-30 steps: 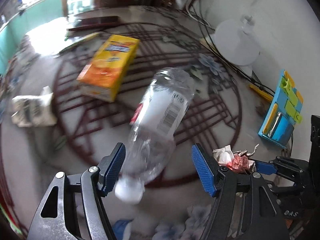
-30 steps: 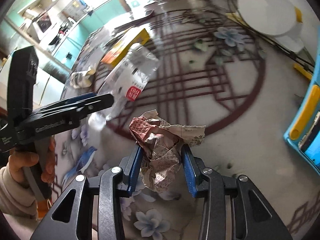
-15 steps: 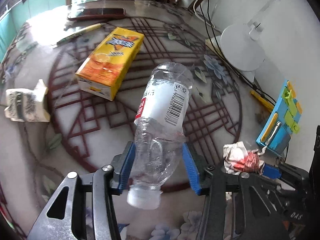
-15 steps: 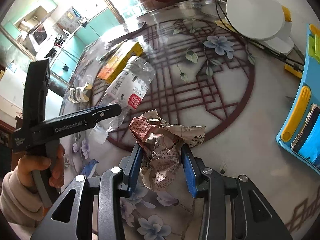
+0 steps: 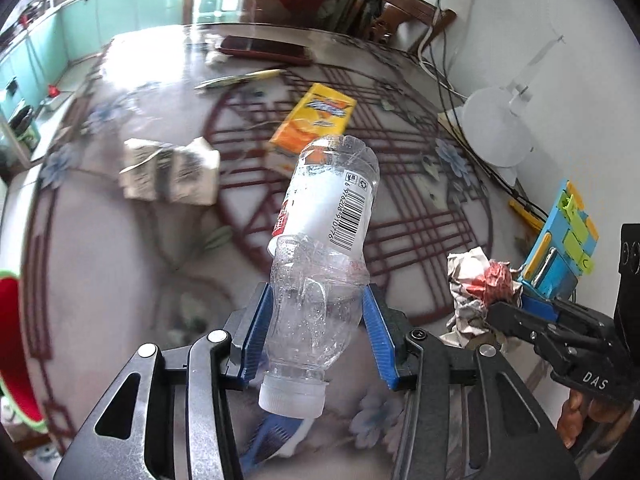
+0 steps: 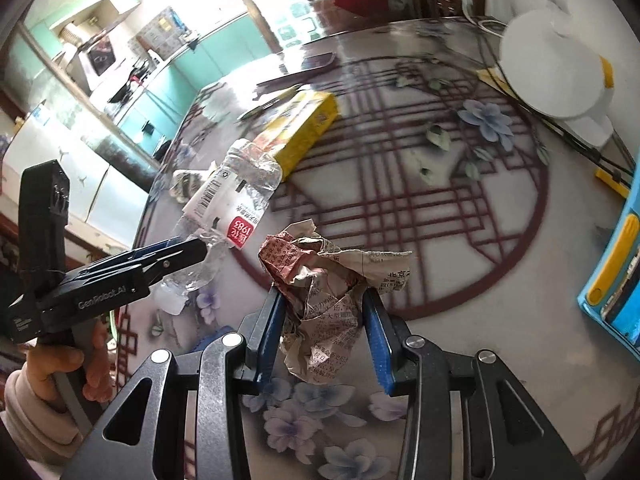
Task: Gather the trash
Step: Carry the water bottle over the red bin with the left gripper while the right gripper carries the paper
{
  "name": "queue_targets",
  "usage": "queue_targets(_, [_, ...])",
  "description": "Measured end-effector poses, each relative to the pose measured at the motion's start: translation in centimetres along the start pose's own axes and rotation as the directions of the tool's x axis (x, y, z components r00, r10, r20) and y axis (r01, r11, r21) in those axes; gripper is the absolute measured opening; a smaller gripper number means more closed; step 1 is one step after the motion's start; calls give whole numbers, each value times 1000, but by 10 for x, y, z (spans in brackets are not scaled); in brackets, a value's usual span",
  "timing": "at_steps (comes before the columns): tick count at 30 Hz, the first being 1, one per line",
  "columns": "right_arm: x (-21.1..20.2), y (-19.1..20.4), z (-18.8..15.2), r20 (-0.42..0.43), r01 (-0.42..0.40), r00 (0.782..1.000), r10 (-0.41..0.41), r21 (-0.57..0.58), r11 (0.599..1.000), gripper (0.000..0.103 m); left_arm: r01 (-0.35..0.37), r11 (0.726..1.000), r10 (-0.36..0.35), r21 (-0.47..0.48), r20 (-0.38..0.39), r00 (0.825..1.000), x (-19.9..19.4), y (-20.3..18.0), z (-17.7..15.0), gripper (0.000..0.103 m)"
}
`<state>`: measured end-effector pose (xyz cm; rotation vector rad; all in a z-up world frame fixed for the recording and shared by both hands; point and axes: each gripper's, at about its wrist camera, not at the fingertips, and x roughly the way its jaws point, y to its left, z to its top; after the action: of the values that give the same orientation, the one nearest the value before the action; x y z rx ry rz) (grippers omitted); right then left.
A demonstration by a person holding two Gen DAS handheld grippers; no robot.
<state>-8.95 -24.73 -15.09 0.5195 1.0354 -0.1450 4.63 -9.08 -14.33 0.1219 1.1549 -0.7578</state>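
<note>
Two grippers carry trash above the table (image 5: 120, 264): the left gripper (image 5: 316, 340) clamps a bottle (image 5: 320, 256), barcode 6976208910776, red tag "1983". The right gripper (image 6: 326, 334), nearby, pinches crumpled newspaper (image 6: 324, 280) printed in Chinese, perhaps "北京".

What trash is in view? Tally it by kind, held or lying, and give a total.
Clear plastic bottle: 1, in the left hand-held gripper
Crumpled newspaper wad: 1, in the right hand-held gripper
Yellow-orange carton: 1, lying on the table
Crushed white carton: 1, lying on the table
Total: 4
</note>
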Motion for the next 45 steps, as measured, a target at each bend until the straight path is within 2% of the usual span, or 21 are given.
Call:
queue_targets(11, [9,53,2,1,-16,1000,17,-97,995,37,-40,996,40,-75,5,999,-25,45,-25,45])
queue_targets(27, [24,98,3,15,2,1000,0,-139,990,37,-47,996,48,-81,10,999,-43,82,-40,45])
queue_targets(36, [71,106,-4,-59,36,997,-47,-169,985,38,-92,993,88,-76,-57,995,-27,104,-53,45])
queue_targets(38, [79,108,-9,-77,44,995,-58,-176,983,42,-100,992,95,-71,-71,993,-23,106,-56,46])
queue_targets(41, [83,107,-13,-81,65,994,-80,-174,983,45,-117,991,114,-62,-55,992,-24,107,-58,54])
queue_targets(44, [86,105,-18,-94,75,991,-91,-165,983,47,-127,989,125,-77,-31,992,-28,109,-55,73])
queue_targets(45, [87,104,-19,-99,74,991,-91,-161,984,48,-127,988,126,-87,-21,992,-30,110,-52,76])
